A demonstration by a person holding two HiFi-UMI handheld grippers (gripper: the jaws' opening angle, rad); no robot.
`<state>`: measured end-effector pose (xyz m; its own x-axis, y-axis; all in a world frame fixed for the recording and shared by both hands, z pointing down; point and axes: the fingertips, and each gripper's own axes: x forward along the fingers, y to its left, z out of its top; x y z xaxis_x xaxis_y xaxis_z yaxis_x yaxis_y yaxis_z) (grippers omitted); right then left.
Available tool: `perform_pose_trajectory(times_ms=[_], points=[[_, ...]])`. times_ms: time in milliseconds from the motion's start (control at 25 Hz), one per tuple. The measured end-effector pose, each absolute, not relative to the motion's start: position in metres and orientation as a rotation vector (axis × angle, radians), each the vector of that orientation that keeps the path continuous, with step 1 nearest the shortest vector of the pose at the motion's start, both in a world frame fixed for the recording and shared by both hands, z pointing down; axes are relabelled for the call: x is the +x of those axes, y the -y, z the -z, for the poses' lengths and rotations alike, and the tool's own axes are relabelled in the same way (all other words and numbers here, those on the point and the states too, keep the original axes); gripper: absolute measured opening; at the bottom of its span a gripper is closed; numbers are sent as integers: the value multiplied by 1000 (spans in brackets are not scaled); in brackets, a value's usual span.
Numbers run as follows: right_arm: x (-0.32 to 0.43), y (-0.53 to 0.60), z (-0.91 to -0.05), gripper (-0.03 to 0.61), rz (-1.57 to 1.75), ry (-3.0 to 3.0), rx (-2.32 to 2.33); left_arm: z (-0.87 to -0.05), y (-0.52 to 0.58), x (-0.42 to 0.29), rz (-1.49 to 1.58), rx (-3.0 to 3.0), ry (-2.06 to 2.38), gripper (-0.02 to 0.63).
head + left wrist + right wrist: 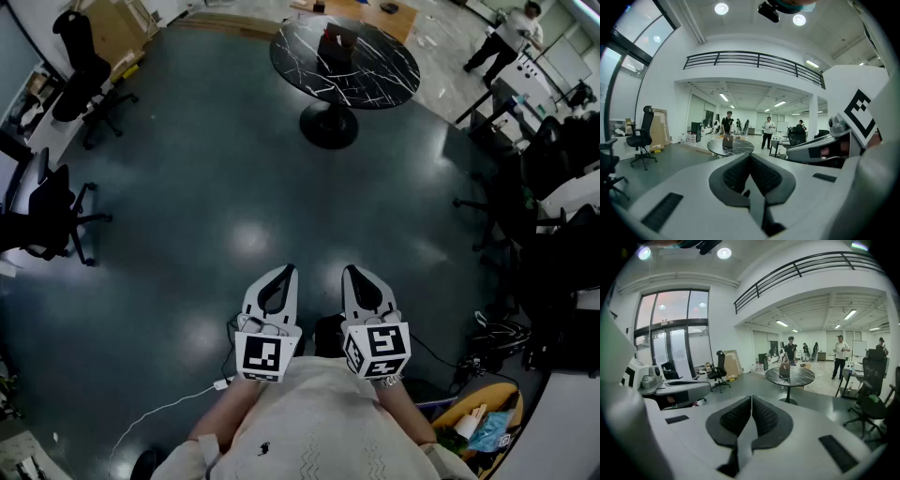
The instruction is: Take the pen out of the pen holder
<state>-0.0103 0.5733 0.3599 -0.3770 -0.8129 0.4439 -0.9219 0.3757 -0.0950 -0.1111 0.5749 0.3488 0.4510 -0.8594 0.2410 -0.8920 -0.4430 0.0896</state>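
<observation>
The pen holder stood as a small dark item on the round black marble surface, upper centre of the head view; the pen itself was too small to make out. Well apart from it, at lower centre, the left hand-held gripper and right hand-held gripper were side by side over the grey floor, each with jaws pressed together, gripping nothing.

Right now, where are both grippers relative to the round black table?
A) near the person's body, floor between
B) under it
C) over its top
A: left gripper and right gripper sit by the torso, with bare floor before the round black table.
</observation>
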Motion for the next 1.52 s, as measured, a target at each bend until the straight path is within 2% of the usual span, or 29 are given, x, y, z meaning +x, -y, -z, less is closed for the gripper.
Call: perform_pose_trajectory(times_ms=[400,760,1520], points=[[22,-532,-367,21,-503,2280,1583,-356,-535,-93,-260,2516,1483,11],[41,-451,-382,21,-560,2313,1547,-364,-458,-74,-309,2488,1537,11],[135,-271,-379,21,-578,2368,1452,-350,-280,25,-334,2449,1619,11]])
